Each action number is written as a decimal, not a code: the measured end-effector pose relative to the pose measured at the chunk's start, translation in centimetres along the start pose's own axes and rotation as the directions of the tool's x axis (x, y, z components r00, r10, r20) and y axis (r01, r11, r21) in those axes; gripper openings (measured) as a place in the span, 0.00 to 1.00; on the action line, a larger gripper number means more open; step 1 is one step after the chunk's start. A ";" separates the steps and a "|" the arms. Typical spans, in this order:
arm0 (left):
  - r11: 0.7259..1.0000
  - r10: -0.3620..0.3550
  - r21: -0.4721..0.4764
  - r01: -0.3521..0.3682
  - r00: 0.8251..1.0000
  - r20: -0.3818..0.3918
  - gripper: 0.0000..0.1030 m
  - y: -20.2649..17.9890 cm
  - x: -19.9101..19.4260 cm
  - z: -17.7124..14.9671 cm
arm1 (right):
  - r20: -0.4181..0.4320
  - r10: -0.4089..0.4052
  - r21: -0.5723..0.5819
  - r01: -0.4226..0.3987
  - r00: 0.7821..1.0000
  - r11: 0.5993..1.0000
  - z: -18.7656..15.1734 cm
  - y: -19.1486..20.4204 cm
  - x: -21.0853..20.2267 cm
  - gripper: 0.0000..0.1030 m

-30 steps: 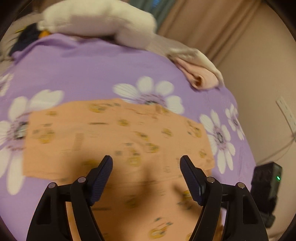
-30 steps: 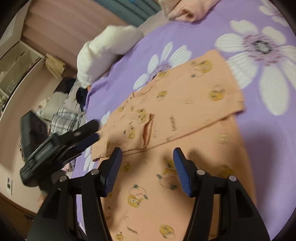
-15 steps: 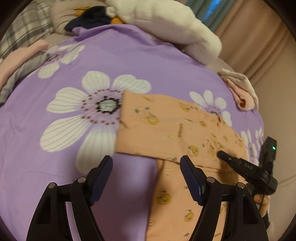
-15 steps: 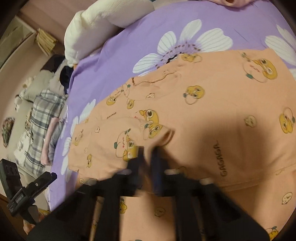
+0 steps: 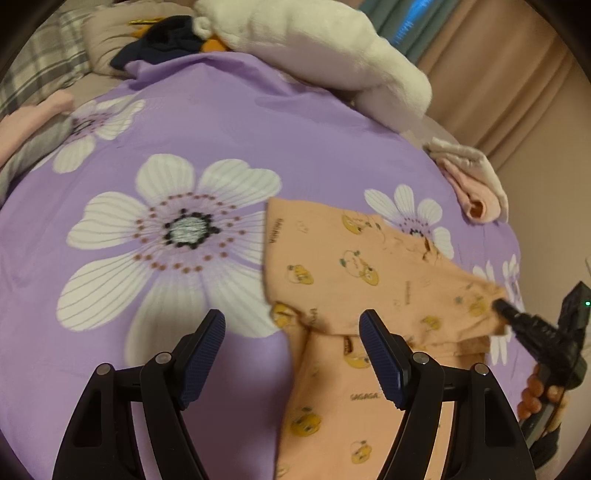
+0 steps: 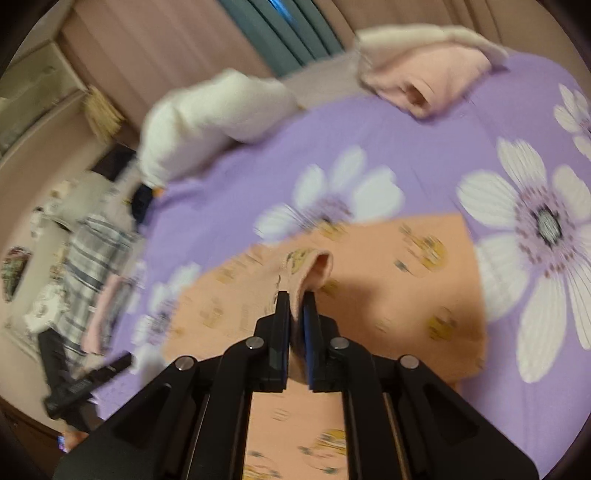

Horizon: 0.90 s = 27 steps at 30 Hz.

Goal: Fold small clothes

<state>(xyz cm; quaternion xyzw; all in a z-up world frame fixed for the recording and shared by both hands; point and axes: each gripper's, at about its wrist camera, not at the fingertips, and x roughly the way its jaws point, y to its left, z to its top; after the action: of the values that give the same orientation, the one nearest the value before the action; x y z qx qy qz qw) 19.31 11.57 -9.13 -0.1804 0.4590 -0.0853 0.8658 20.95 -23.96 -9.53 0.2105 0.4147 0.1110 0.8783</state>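
An orange garment with yellow chick prints (image 5: 343, 280) lies partly folded on the purple flowered bedspread (image 5: 221, 125). It also shows in the right wrist view (image 6: 399, 295). My left gripper (image 5: 291, 332) is open and empty, hovering above the garment's left edge and the bedspread. My right gripper (image 6: 295, 306) is shut on a pinched-up edge of the orange garment and lifts it slightly. The right gripper also shows at the right edge of the left wrist view (image 5: 498, 306), gripping the garment's right corner.
A white plush pillow (image 5: 314, 44) lies at the back of the bed. A folded pink and cream cloth (image 5: 472, 188) sits at the back right. Plaid and dark clothes (image 5: 44, 59) lie at the back left. Curtains (image 6: 280, 33) hang behind.
My right gripper has closed on the garment's edge and raised it. My left gripper has swung left off the garment and stays open.
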 end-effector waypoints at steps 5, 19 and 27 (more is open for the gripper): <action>0.996 0.007 0.091 -0.005 1.000 -0.023 0.72 -2.4 2.6 0.5 | 0.000 -0.176 -0.026 0.176 0.984 0.984 -0.6 -1.6 1.2 0.25; 0.966 0.083 0.250 -0.064 0.994 -0.070 0.65 -4.1 6.5 -1.1 | -0.075 -0.261 -0.242 0.236 0.962 0.941 -4.6 -0.1 3.7 0.21; 0.989 -0.002 0.145 0.013 0.997 -0.075 0.65 -3.0 2.6 -3.1 | 0.007 -0.285 -0.327 0.271 0.959 0.905 -6.7 2.5 -0.7 0.24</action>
<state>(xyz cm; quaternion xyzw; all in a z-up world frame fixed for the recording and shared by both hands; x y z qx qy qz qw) 18.30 7.29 -11.53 -0.1150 0.4829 -0.1284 0.8585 15.25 -20.17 -11.73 -0.0005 0.4343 0.0557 0.8991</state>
